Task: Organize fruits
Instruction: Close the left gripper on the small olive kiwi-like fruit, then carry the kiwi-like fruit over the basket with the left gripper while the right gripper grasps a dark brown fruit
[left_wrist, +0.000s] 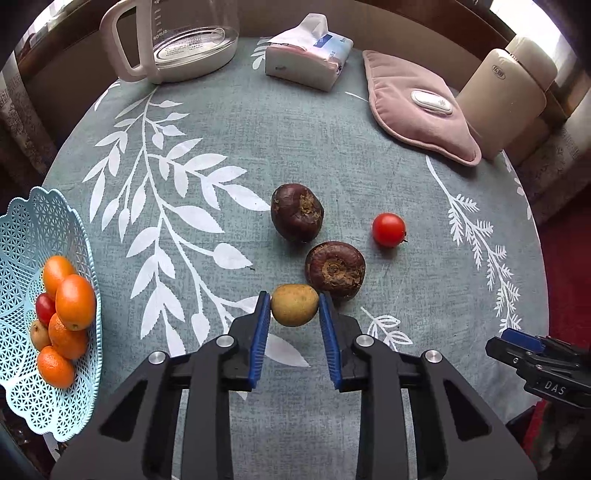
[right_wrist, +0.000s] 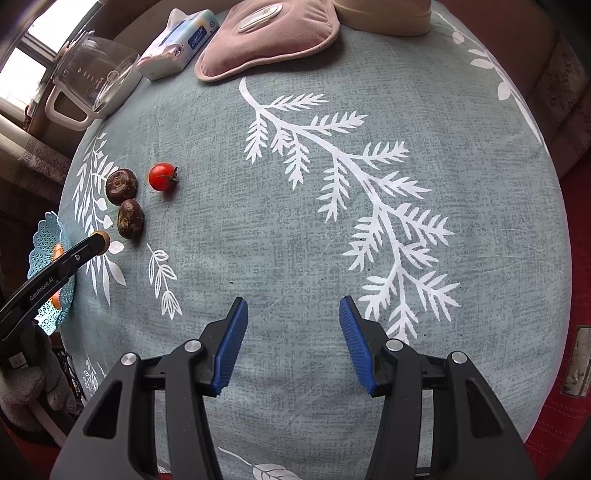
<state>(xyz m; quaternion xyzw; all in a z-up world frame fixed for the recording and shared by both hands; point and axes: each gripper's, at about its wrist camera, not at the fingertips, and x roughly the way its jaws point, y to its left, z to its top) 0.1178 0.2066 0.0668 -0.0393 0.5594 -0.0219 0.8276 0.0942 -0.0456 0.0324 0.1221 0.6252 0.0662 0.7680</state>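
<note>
A round table (left_wrist: 314, 147) covered with a grey-green cloth printed with white leaf sprays fills both views. In the left wrist view, the left tool (left_wrist: 294, 308) sits at lower centre with its blue-padded fingers (left_wrist: 260, 328) pressed against either side of a small yellowish-brown round fruit (left_wrist: 294, 304), gripping it just beside the nearer of two dark brown rough-skinned round fruits (left_wrist: 335, 269); the farther one (left_wrist: 296, 212) lies at mid-frame. A small red cherry tomato (left_wrist: 388, 229) rests right of centre, apart from them. At the left edge a pale blue lattice plastic basket (left_wrist: 22, 229) holds orange mandarins (left_wrist: 75, 302), a red fruit and a brownish one. Along the top stand a clear glass kettle (left_wrist: 184, 37), a tissue pack (left_wrist: 308, 51), a pink cushioned pouch (left_wrist: 417, 107) and a cream canister (left_wrist: 502, 99). In the right wrist view the right tool (right_wrist: 293, 314) hangs over bare cloth at lower centre, jaws spread wide and holding nothing.
</note>
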